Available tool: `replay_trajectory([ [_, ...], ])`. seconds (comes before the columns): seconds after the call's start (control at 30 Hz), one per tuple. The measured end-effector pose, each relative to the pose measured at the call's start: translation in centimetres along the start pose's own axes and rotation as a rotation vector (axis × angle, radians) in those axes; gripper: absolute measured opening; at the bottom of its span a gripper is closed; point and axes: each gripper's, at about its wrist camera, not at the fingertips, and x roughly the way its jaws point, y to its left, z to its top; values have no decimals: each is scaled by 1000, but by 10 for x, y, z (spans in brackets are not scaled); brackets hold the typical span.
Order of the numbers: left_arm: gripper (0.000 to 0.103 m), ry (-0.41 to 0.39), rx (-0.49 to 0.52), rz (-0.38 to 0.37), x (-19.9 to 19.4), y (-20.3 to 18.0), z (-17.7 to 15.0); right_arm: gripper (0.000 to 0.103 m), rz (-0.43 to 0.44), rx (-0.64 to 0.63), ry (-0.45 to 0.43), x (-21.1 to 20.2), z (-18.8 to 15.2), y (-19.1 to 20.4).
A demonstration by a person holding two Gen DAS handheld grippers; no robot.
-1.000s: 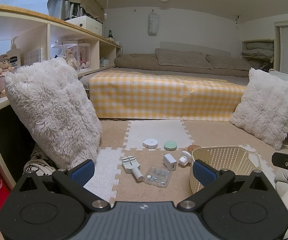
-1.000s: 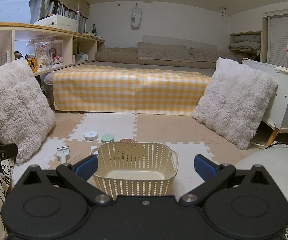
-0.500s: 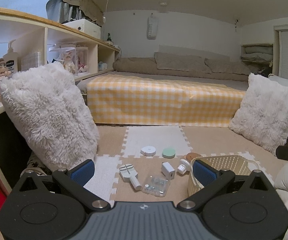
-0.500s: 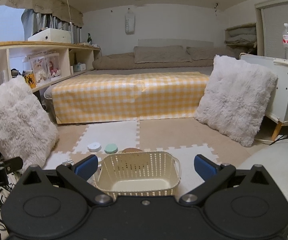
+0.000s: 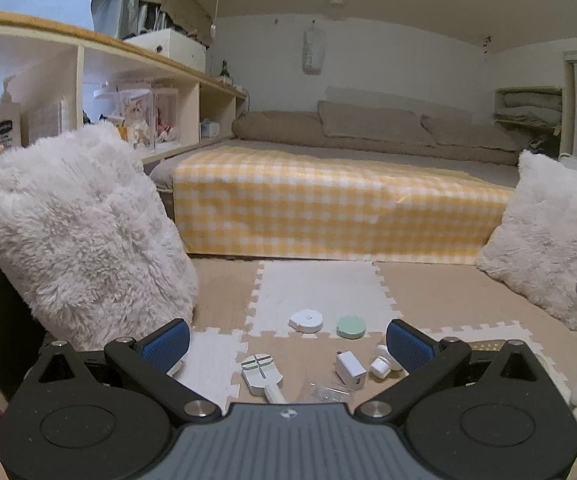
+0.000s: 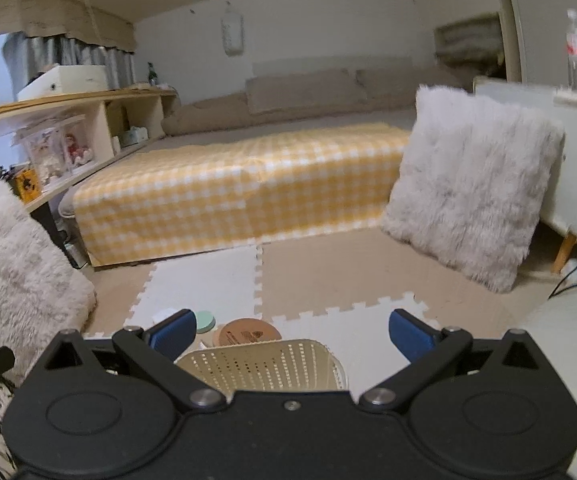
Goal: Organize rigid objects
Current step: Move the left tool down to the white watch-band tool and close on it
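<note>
The left gripper (image 5: 286,345) was spread wide with nothing between its blue pads, held above the foam floor mat (image 5: 320,292). Just beyond it lay a white slotted tool (image 5: 260,372), a crumpled clear packet (image 5: 328,391), a white plug adapter (image 5: 350,367) and a small white knob (image 5: 381,364), all close together. Farther out sat a white round tape measure (image 5: 306,320) beside a green disc (image 5: 351,327). The right gripper (image 6: 291,329) was likewise spread wide and held nothing. The cream perforated basket (image 6: 264,364) stood on the mat directly below and between its fingers, its inside hidden. A brown round lid (image 6: 246,332) lay just behind the basket. Beyond stood a bed with a yellow checked cover (image 5: 328,208), flanked by two fluffy white cushions (image 5: 76,232).
</note>
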Motion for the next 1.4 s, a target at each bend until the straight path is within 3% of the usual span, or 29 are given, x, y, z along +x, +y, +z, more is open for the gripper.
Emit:
replay_trajectory([
  [0.17,103,68,-3,19,40,4,2,103,-11,8,29,36,4,-16],
  [0.37,103,181,-65,49,90,17,-6,103,-20,42,122,77,-2,-25],
  [0.5,103,222,-118,87,116,29,-13,101,-27,69,229,98,-11,-28],
  [0.73,103,271,-142,85,160,40,-23,46,-31,123,404,129,-22,-38],
  [0.87,103,296,-133,84,180,42,-30,43,-41,106,472,140,-24,-36],
  [1.0,103,315,-113,76,196,41,-36,22,-70,41,557,152,-28,-32],
  [1.07,103,321,-99,75,203,40,-40,19,-73,31,596,156,-29,-34],
  [1.4,103,369,-96,42,236,39,-51,8,-84,40,598,157,-30,-37],
])
